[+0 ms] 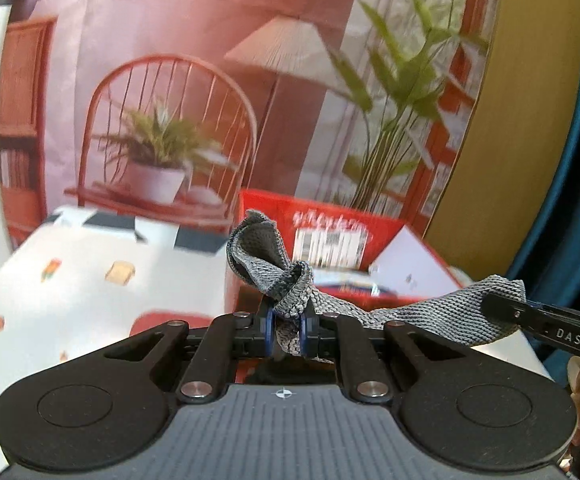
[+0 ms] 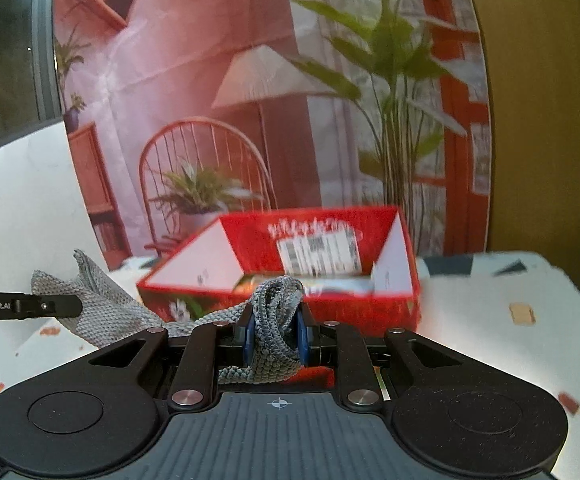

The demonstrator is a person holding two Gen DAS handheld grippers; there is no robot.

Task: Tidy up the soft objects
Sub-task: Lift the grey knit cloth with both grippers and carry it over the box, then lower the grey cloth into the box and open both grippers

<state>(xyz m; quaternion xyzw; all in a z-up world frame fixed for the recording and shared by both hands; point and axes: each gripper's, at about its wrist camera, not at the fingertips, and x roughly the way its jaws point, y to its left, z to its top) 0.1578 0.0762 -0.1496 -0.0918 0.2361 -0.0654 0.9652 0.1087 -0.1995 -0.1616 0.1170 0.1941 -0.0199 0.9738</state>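
Left claw: our left gripper (image 1: pixel 288 326) is pinching one bunched end of a grey knitted cloth (image 1: pixel 418 312), its blue-padded fingers (image 1: pixel 269 322) pressed together on the fabric, a loose flap standing up above them.
Right claw: our right gripper (image 2: pixel 276 330) is clamping the other end of that same grey knitted cloth (image 2: pixel 272 320) between its blue pads (image 2: pixel 250 330), the folds bulging out above and below.
Cloth: we are holding it off the table, stretched between both claws; in the left wrist view it is running rightward to the right gripper's black finger (image 1: pixel 546 322), and in the right wrist view it is running leftward to the left gripper's black finger (image 2: pixel 42 305).
Box: an open red cardboard box with white inner flaps and a barcode label (image 2: pixel 322 236) is sitting just beyond the cloth, with printed items inside, blurred.
Table: a white tablecloth with small printed motifs (image 1: pixel 70 292) is lying under everything.
Backdrop: a printed curtain showing a chair, lamp and plants (image 1: pixel 194 92) is hanging behind the box.
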